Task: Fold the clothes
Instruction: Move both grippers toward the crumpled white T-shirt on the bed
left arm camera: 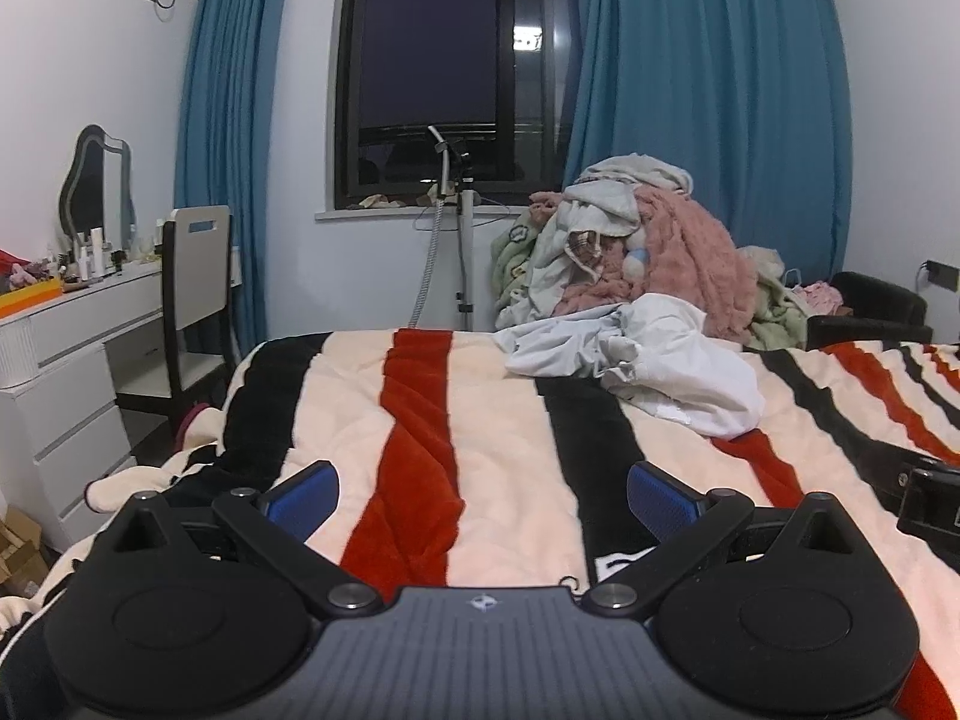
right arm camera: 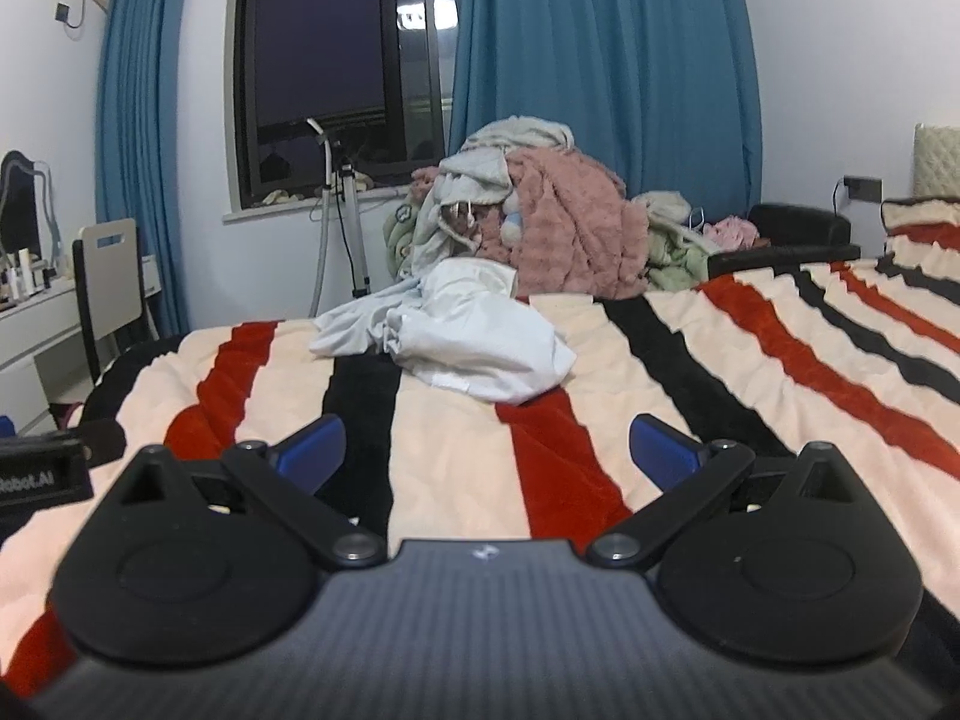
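A crumpled white garment (left arm camera: pixel 636 363) lies on the striped bed blanket (left arm camera: pixel 492 420), far ahead of both grippers; it also shows in the right wrist view (right arm camera: pixel 474 330). My left gripper (left arm camera: pixel 483 495) is open and empty, low over the blanket near the bed's front. My right gripper (right arm camera: pixel 486 450) is open and empty, also low over the blanket (right arm camera: pixel 720 372). The right gripper's body shows at the right edge of the left wrist view (left arm camera: pixel 927 501), and the left one at the left edge of the right wrist view (right arm camera: pixel 42 468).
A pile of pink, green and white clothes (left arm camera: pixel 648 246) is heaped behind the bed under blue curtains (left arm camera: pixel 708 90). A white dresser (left arm camera: pixel 66 348) with a chair (left arm camera: pixel 195 300) stands left. A garment steamer pole (left arm camera: pixel 462 240) stands by the window.
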